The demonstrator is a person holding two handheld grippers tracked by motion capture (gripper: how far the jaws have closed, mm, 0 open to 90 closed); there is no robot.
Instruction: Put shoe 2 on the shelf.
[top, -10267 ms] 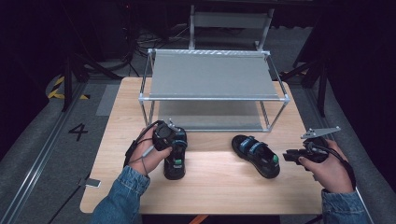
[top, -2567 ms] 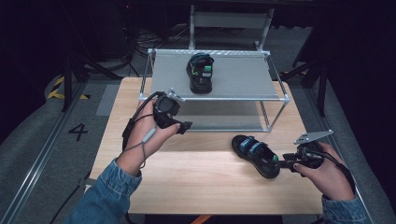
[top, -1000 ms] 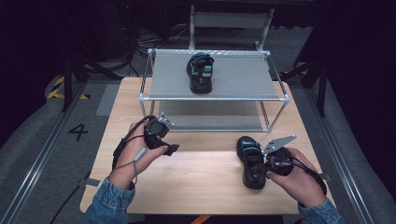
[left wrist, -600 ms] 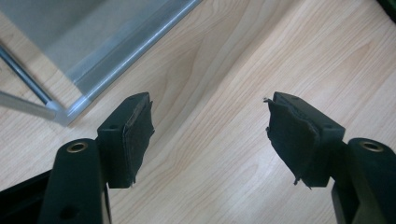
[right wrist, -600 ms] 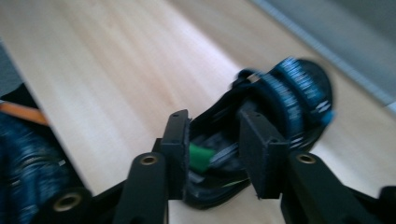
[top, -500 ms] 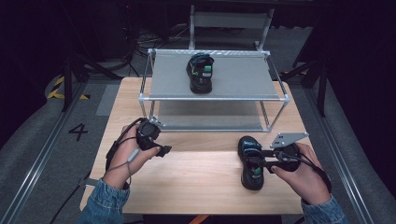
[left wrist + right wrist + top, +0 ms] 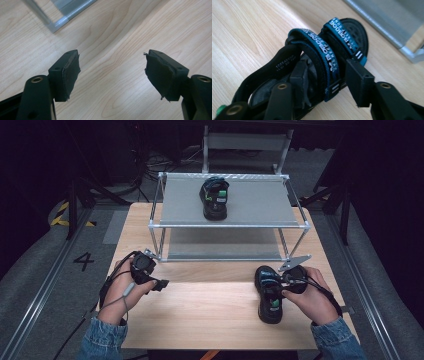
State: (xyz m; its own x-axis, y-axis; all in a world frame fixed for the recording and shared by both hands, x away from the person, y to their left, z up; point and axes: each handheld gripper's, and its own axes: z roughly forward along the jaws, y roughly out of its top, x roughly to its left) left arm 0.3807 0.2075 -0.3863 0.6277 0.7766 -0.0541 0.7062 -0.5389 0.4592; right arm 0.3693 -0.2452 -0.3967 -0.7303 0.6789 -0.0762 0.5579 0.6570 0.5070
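clearly the sandal [image 7: 270, 295] lies on the wooden table [image 7: 210, 320] in front of the rack [image 7: 230, 222], near the person's right side, while its mate [image 7: 215, 197] already sits on the rack's top shelf. the right gripper [image 7: 325, 82] straddles the rear blue strap [image 7: 322, 55], one jaw tucked inside the shoe and one outside; its jaws have just been opening and the pads look slack around the strap (no squeeze shows). the left gripper [image 7: 112, 75] hangs spread and empty over bare wood. the sandal looks light, with a stiff rubbery sole and soft webbing straps that will flex and let it dangle, so the strap near its root, or the sole edge, seems the steadier hold.
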